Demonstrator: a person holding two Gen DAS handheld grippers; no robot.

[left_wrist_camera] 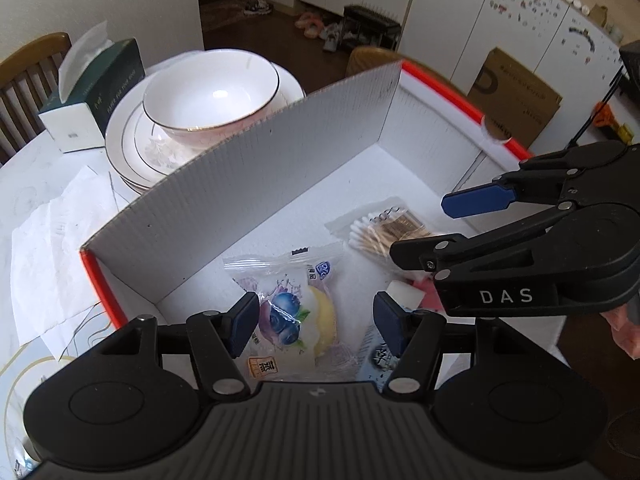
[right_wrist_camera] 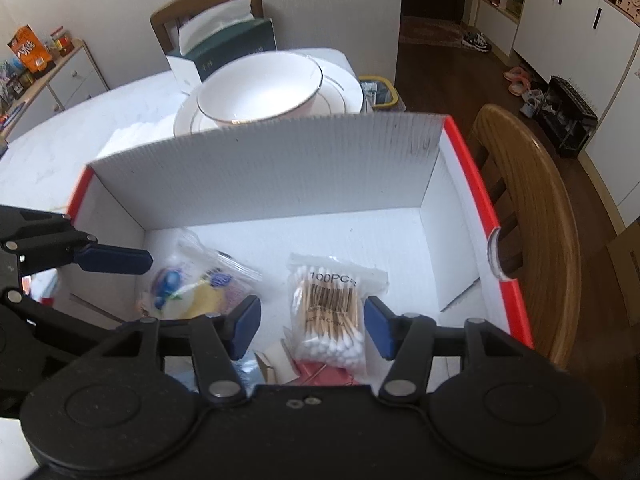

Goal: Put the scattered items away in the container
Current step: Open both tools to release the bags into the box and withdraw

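**Both grippers spread above the box, nothing held**

From the left wrist camera I see my left gripper with its blue pads apart, hanging over the white interior of the red-edged container. Below the gap lies a clear snack packet printed with blueberries, flat on the container floor and not touched by either pad. My right gripper enters this view from the right, its fingers also apart, above the bag of cotton swabs.

The right wrist camera confirms this. My right gripper is spread, and the bag of cotton swabs, labelled 100PCS, lies on the floor between and below the pads without contact. The snack packet rests to its left. One blue finger of my left gripper reaches in from the left edge.

View differences:
- Only the left view shows a light blue packet under the right-hand pad, and crumpled white paper on the table outside the container.
- Only the right view shows a red flat item beneath the swab bag, and a wooden chair beside the container.
- Both views show the bowl on stacked plates and the tissue box behind the raised flap.
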